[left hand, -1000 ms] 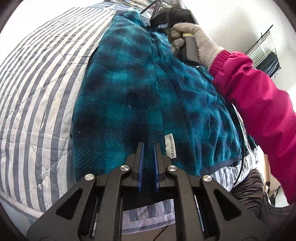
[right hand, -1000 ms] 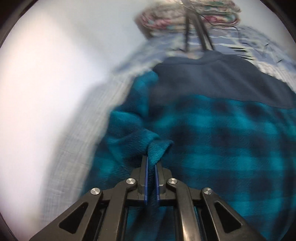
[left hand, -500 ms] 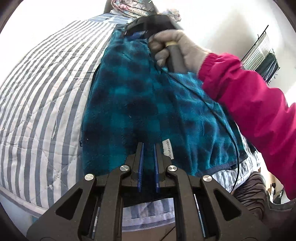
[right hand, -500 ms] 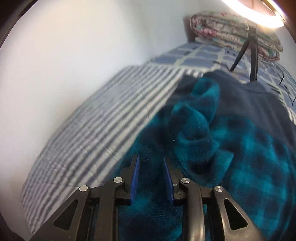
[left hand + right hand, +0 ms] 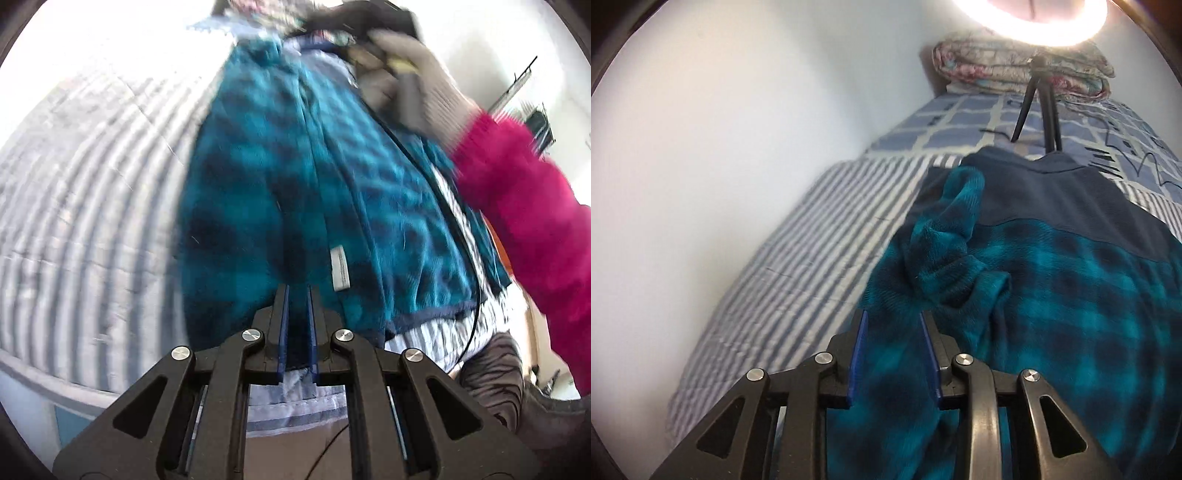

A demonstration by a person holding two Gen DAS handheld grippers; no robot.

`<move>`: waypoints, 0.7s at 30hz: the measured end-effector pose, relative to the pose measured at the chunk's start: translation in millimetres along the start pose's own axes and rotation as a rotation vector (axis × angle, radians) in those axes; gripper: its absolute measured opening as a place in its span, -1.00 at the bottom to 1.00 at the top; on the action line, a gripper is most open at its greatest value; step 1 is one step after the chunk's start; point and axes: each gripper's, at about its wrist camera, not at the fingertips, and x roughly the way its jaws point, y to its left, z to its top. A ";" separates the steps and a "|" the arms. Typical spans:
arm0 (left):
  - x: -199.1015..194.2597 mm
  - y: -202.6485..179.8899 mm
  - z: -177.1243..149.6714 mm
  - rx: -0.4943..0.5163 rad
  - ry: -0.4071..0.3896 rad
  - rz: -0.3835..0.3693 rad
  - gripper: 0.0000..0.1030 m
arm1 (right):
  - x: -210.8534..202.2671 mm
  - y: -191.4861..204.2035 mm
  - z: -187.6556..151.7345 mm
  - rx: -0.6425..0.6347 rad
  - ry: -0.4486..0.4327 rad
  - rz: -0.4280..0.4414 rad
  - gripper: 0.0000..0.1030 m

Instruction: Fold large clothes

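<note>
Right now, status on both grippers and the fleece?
Left gripper shut on teal plaid fleece jacket hem. Right gripper opening, nothing clamped, above folded sleeve. Black tripod stands beyond collar.

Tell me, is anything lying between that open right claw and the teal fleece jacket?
Nothing visible. The right gripper hangs just over the jacket, its jaws opening with only fleece beneath them and none pinched. The tripod stands farther up the bed, beyond the collar.
</note>
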 end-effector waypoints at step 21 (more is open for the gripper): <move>-48.9 -54.0 0.9 0.063 -0.169 -0.069 -0.06 | -330.3 -109.6 -197.4 0.218 -0.171 -0.160 0.19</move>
